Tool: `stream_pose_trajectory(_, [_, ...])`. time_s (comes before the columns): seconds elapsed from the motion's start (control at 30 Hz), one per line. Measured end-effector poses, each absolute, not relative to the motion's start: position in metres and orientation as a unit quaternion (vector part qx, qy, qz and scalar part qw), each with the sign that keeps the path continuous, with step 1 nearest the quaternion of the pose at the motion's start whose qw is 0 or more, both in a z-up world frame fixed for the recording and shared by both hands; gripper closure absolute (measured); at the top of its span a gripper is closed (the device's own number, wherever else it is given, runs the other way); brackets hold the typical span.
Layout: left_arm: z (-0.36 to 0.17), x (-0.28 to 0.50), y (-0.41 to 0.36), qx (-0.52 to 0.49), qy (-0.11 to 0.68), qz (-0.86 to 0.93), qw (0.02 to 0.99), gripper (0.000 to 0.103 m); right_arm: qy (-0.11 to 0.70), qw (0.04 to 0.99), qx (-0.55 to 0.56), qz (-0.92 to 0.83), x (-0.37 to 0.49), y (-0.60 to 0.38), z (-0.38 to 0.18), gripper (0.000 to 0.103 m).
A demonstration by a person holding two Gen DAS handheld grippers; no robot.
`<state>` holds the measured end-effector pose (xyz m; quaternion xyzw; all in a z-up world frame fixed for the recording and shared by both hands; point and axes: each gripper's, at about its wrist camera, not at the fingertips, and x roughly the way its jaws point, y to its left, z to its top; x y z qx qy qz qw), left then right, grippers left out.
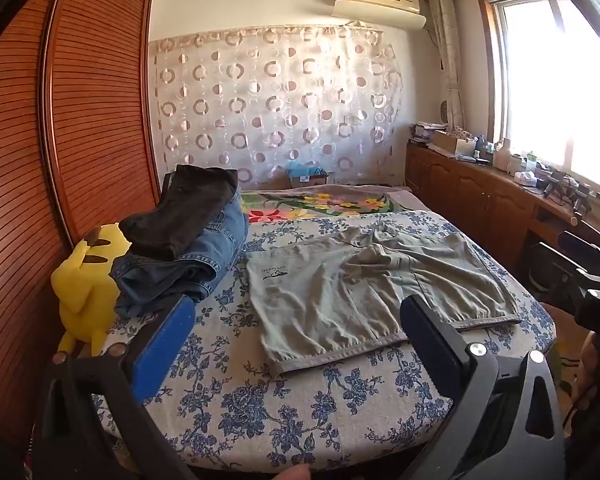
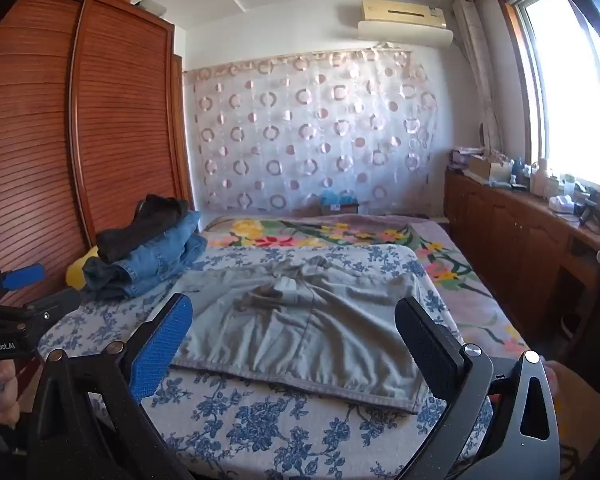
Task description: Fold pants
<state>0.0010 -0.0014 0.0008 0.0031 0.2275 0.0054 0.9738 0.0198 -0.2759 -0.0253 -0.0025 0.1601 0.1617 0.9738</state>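
Observation:
Grey-green pants lie spread flat on the blue-flowered bed cover, both leg hems toward me. They also show in the right wrist view. My left gripper is open and empty, held above the bed's near edge, short of the hems. My right gripper is open and empty, hovering just before the near hem. The left gripper also shows at the left edge of the right wrist view.
A pile of folded jeans and dark pants sits at the bed's left, beside a yellow plush toy. A wooden wardrobe stands left. A low cabinet with clutter runs under the window at right.

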Motion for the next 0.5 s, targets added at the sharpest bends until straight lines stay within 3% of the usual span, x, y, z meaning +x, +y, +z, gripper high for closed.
stream_pose_trajectory(0.5, [-0.0009, -0.0001, 0.0000, -0.001, 0.224, 0.007, 0.975, 0.000, 0.163, 0.973, -0.005, 0.161, 0.0170, -0.2750, -0.0238, 0.000])
